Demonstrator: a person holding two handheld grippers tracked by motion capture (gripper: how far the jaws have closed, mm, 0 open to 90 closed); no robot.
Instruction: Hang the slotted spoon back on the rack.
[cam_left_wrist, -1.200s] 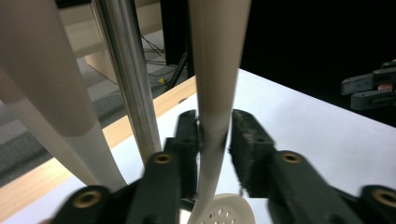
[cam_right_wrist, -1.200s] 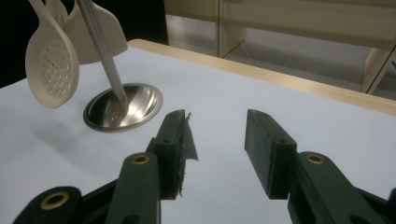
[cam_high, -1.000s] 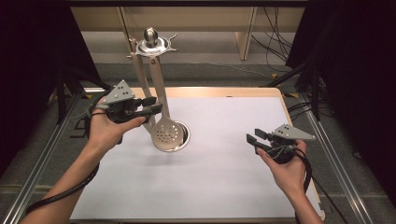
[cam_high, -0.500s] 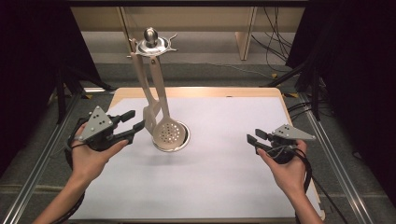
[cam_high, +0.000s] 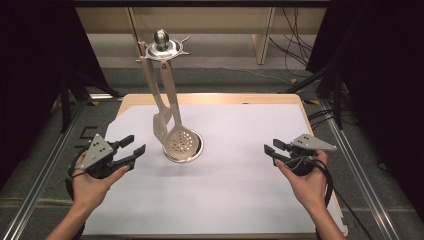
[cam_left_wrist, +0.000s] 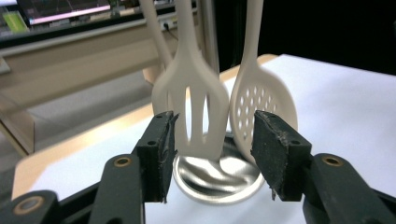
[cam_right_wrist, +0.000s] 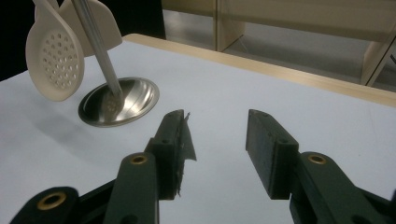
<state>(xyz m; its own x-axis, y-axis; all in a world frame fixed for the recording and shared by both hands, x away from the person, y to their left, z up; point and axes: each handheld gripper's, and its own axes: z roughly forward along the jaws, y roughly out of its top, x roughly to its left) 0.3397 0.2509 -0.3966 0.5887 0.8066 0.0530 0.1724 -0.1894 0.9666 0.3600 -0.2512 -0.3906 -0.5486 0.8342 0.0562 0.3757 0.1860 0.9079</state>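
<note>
A metal stand (cam_high: 161, 46) rises from a round steel base (cam_high: 197, 150) on the white-covered table. From its top hang a cream slotted spatula (cam_high: 159, 125) and a cream perforated skimmer (cam_high: 181, 142). My left gripper (cam_high: 136, 145) sits low at the table's left, pointing at the stand. Its jaws have just been opening and hold nothing. In the left gripper view, the spatula (cam_left_wrist: 189, 112) and skimmer (cam_left_wrist: 261, 98) hang beyond the left gripper (cam_left_wrist: 212, 140), above the base (cam_left_wrist: 215, 175). My right gripper (cam_high: 270, 147) rests open and empty at the right; beyond it (cam_right_wrist: 217, 144) are the skimmer (cam_right_wrist: 53, 60) and base (cam_right_wrist: 135, 100).
White paper (cam_high: 240, 200) covers the wooden tabletop, whose bare edge (cam_high: 210, 97) shows at the back. Metal frame rails (cam_high: 40, 185) run along both sides. Cables (cam_high: 295, 30) lie on the floor at the back right, near a wooden shelf unit (cam_high: 260, 45).
My left gripper has dropped down and leftward, away from the hanging utensils, and its jaws stand wider. The right gripper has stayed where it was.
</note>
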